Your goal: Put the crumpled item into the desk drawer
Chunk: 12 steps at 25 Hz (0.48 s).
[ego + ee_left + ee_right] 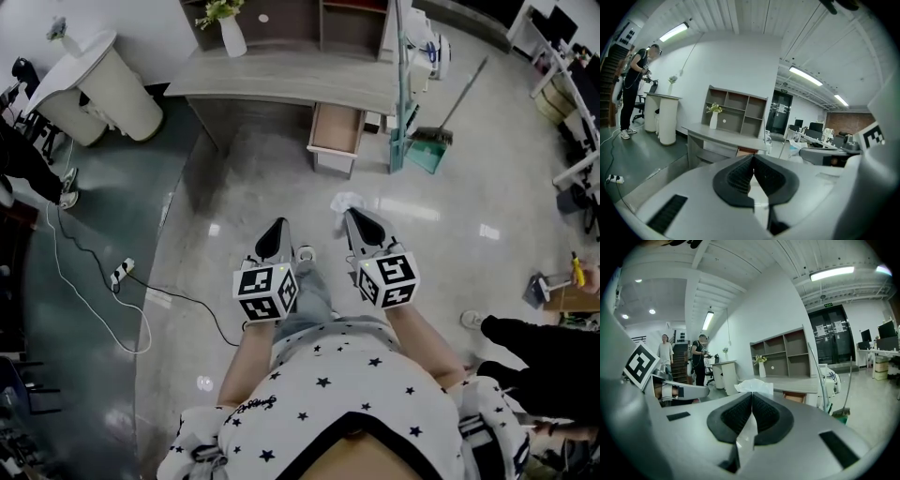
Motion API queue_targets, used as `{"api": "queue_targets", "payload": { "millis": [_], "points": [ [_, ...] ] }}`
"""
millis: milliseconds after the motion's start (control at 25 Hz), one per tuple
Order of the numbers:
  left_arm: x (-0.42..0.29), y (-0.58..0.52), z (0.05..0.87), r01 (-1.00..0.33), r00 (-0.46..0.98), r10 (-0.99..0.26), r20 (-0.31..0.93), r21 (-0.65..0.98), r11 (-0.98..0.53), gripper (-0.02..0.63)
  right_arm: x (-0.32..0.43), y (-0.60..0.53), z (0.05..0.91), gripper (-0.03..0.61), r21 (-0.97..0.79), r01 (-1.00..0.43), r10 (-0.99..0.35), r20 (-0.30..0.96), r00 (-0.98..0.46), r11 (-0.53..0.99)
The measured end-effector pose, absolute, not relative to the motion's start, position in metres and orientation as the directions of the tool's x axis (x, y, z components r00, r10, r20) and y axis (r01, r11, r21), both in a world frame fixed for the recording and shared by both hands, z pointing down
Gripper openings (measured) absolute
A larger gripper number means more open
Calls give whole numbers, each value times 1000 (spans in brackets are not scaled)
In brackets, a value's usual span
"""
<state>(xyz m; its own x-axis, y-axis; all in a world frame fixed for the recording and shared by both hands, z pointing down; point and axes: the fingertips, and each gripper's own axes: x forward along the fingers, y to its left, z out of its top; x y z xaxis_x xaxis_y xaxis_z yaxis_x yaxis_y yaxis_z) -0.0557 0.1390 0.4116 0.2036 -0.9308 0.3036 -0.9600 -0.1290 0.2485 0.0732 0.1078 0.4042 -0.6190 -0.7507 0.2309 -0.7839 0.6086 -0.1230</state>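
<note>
My right gripper [351,216] is shut on a crumpled white tissue [346,200], which sticks out past the jaw tips; in the right gripper view the tissue [753,386] bulges just above the closed black pads. My left gripper [277,226] is shut with nothing between its jaws, held level beside the right one. Ahead stands the grey desk [281,84] with its wooden drawer [337,132] pulled open toward me. The desk [723,135] also shows in the left gripper view, with the drawer [746,151] below its top.
A white vase with flowers [232,35] stands on the desk before a shelf unit. A broom and green dustpan [431,150] lean right of the drawer. A white round counter [98,89] is far left; a power strip and cable [122,273] lie on the floor. People stand at the left.
</note>
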Motion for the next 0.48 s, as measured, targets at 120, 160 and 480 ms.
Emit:
{"api": "queue_targets", "payload": {
  "millis": [120, 160, 480],
  "points": [
    [-63, 106, 413, -958, 216, -927, 306, 248, -142, 11, 67, 76, 403, -3, -120, -792, -760, 227, -609, 599],
    [-66, 94, 414, -958, 220, -926, 306, 248, -145, 11, 65, 64, 403, -3, -119, -794, -763, 224, -607, 597],
    [-85, 1, 416, -950, 260, -907, 330, 253, -180, 11, 47, -25, 398, -3, -119, -818, -785, 231, -575, 563]
  ]
}}
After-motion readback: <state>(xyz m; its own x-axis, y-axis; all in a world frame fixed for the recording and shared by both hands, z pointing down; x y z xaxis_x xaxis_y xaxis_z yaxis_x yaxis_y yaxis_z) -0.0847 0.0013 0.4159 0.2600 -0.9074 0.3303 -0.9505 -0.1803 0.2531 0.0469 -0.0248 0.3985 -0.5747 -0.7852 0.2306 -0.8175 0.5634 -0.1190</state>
